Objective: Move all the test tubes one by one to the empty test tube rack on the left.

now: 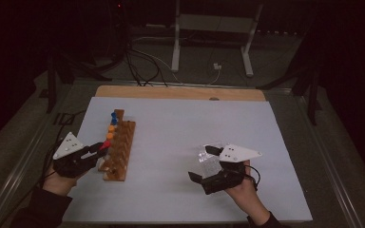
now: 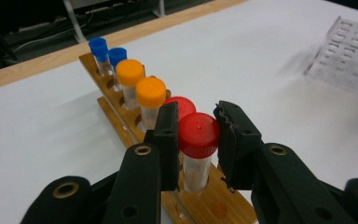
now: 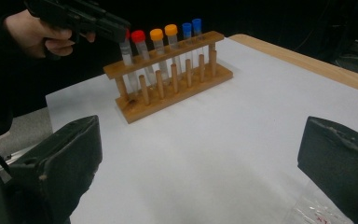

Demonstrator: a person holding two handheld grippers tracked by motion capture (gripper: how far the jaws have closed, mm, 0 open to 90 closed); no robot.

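At the left of the worktop (image 1: pixel 180 118), the left gripper (image 2: pixel 196 140) clamps its jaws on the cap of a red-capped tube (image 2: pixel 198 151) standing at the near end of the wooden rack (image 1: pixel 120 151). Near right, the right gripper (image 1: pixel 209 164) hangs with jaws wide apart, empty, beside a clear plastic rack (image 1: pixel 208 159).

High view looks down from afar; both tool views sit close, sharing the wooden rack (image 2: pixel 121 116).
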